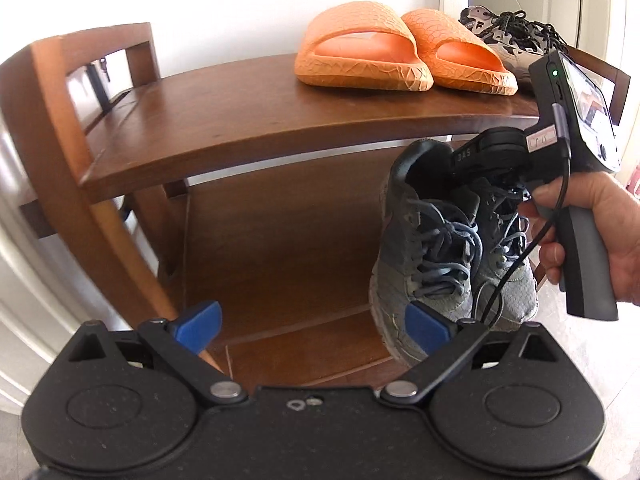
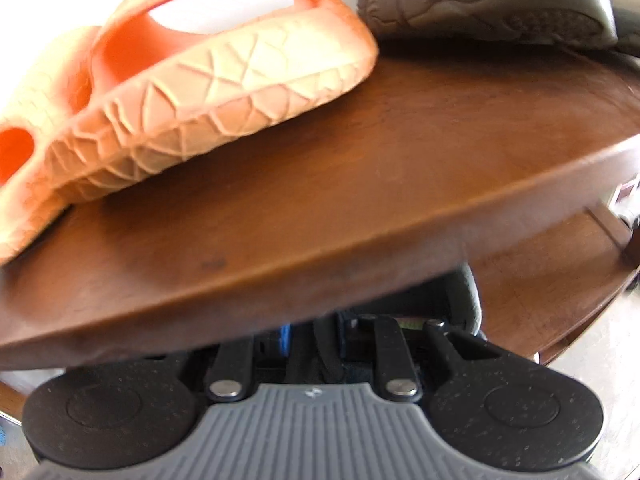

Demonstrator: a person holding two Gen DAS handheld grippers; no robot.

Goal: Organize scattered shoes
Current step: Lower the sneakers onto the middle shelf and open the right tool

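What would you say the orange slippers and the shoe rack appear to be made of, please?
The orange slippers look like moulded foam or soft rubber: matte, one piece, with a cracked-web pattern pressed in. The shoe rack seems to be wood under a glossy brown varnish, though veneer is possible: faint grain and soft reflections show.

The left tool (image 1: 313,326) is black with blue pads (image 1: 200,322), silver pivot screws and round housings. The right tool (image 1: 476,156) has a grey-black handle, green light and black cable (image 1: 532,240).
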